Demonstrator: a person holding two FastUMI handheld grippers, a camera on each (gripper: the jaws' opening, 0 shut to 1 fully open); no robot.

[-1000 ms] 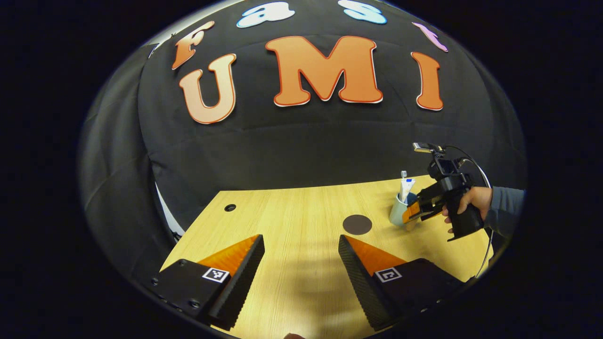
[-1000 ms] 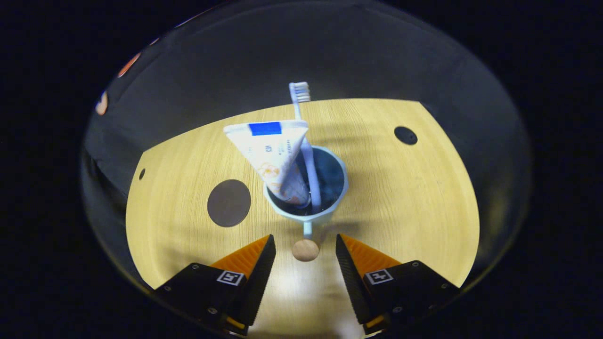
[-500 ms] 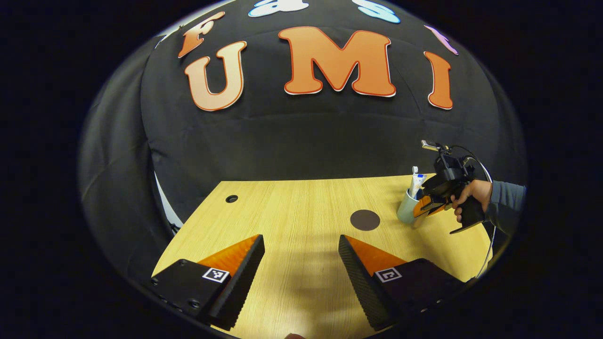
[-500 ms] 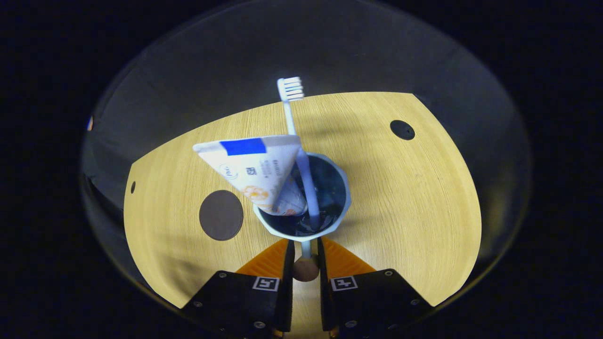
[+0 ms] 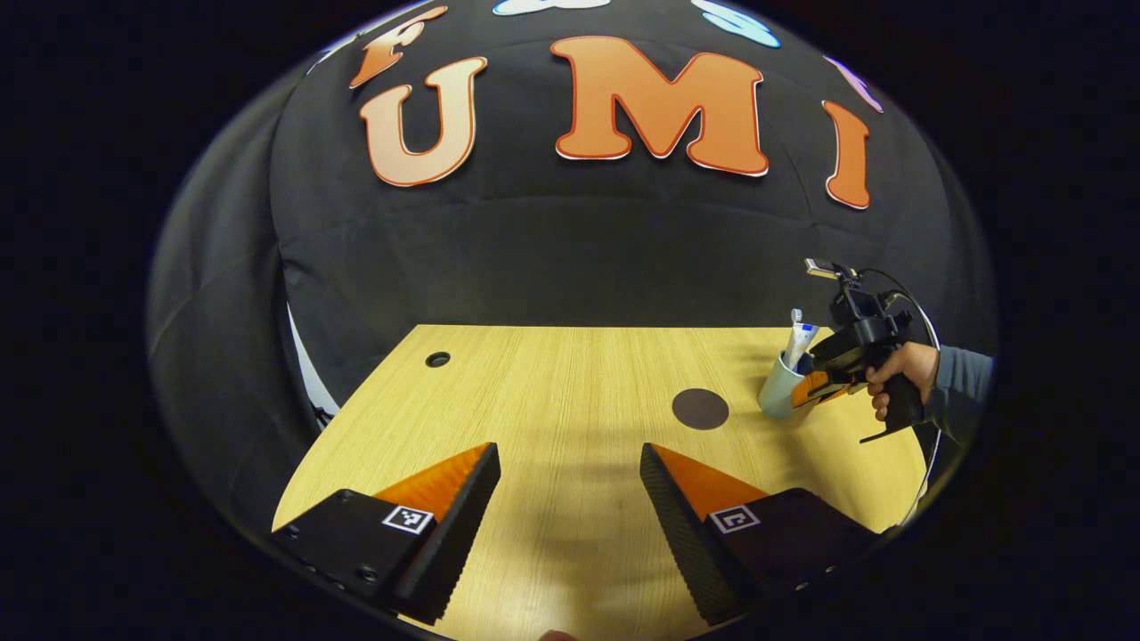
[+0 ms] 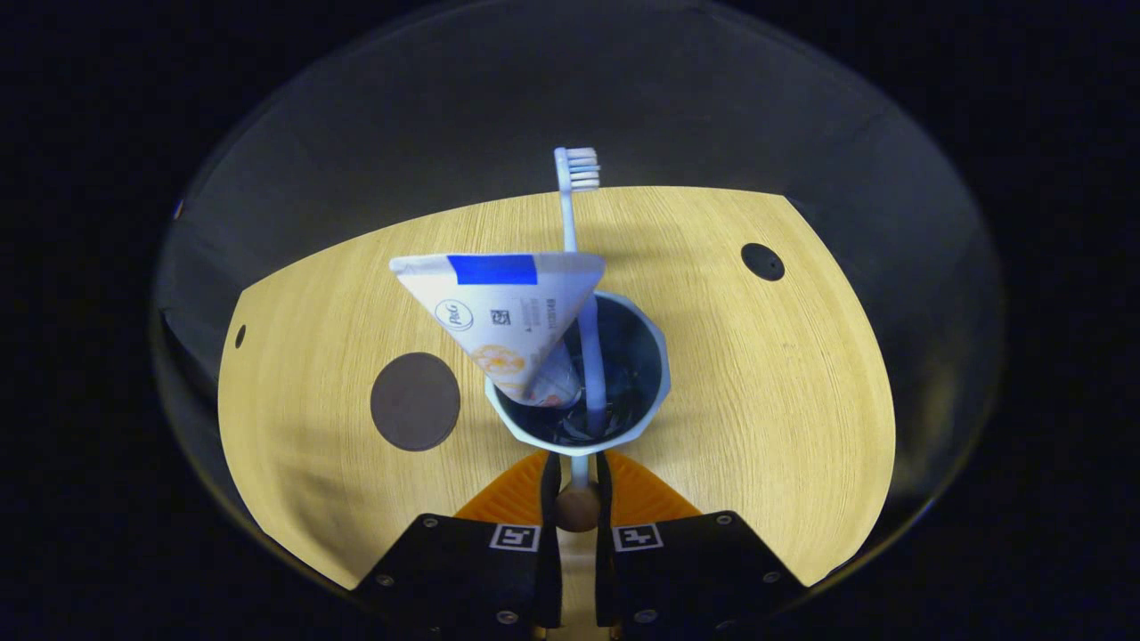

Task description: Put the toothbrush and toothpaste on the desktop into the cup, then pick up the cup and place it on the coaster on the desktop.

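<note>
A pale blue cup (image 6: pixel 655 378) holds a white toothpaste tube (image 6: pixel 499 312) and a light blue toothbrush (image 6: pixel 577 258), bristles up. My right gripper (image 6: pixel 577 499) is shut on the cup's handle, whose round wooden knob (image 6: pixel 578 510) sits between the fingers. The dark round coaster (image 6: pixel 415 401) lies on the desktop left of the cup. In the left gripper view the cup (image 5: pixel 779 392) sits far right with the right gripper (image 5: pixel 815 392) and a hand (image 5: pixel 895 369) behind it, the coaster (image 5: pixel 700 409) to its left. My left gripper (image 5: pixel 570 499) hovers open over the near desk, holding nothing.
The wooden desktop (image 5: pixel 552 392) has a cable hole at its far left corner (image 5: pixel 437 359), and another hole (image 6: pixel 763 261) shows beyond the cup in the right gripper view. A cable (image 5: pixel 917 312) loops from the right gripper. Black cloth walls close the booth.
My right gripper closed from open onto the cup's handle a second ago and has kept hold. The cup sits a little farther from the left gripper's camera, which has pulled back slightly.
</note>
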